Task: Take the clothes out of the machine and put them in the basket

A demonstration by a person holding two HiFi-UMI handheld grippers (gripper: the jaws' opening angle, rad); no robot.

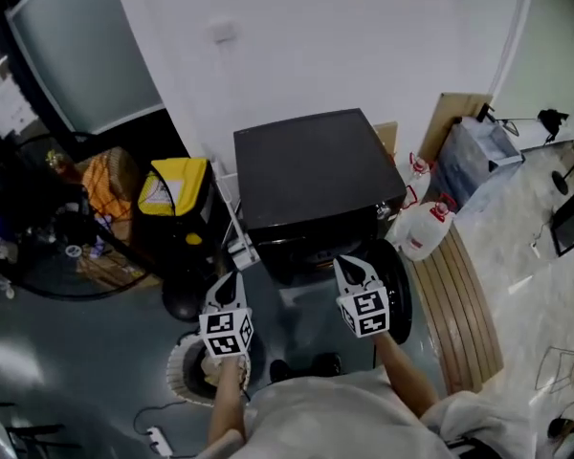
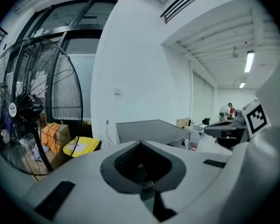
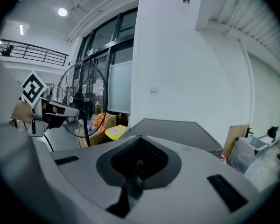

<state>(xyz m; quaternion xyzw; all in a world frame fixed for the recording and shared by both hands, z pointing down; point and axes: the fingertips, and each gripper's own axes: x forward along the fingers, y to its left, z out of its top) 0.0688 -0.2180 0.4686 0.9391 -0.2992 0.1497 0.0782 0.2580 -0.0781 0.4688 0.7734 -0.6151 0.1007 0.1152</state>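
Now left gripper [image 1: 231,279] and right gripper [image 1: 350,266], fingers clenched empty, face the machine [image 1: 316,175] between fan [image 1: 38,228] and jugs [image 1: 426,228].

A white wall [image 1: 297,46] rises over a grey floor [image 1: 67,371]. At left, a large fan [image 2: 35,111] stands before tall dark-framed windows [image 3: 121,85]. Wooden slats [image 1: 459,304] lie along the right, cardboard [image 1: 450,113] leans on the wall, and tube lights [image 2: 248,61] glow overhead.

left gripper [image 1: 231,281] white, dark jaws | right gripper [image 1: 349,264] same | black-and-white marker cubes [image 1: 227,333] | pale shirt [image 1: 316,414]
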